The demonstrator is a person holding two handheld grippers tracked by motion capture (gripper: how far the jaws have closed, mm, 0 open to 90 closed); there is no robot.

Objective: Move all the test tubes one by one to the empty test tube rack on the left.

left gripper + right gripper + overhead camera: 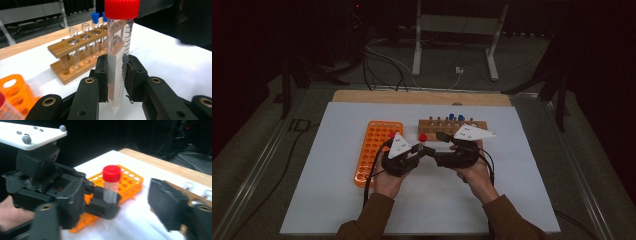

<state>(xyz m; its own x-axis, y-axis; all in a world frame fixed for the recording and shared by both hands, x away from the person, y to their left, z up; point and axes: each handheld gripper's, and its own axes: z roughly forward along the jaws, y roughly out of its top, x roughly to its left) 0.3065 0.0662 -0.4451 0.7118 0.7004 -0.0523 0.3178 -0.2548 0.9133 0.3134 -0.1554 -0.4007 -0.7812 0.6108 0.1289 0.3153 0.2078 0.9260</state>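
A white sheet covers the surface (337, 200), with a bare wooden strip along its far edge. On it lie an orange rack (371, 150) at the left and, just beside it to the right, a wooden rack (432, 131) holding glass tubes, two with blue caps. The left claw (116, 80) is clamped on a red-capped tube (119, 57), holding it upright above the sheet, tip down. The right claw (105, 202) stands wide, its jaws apart on either side of that tube and not touching it.
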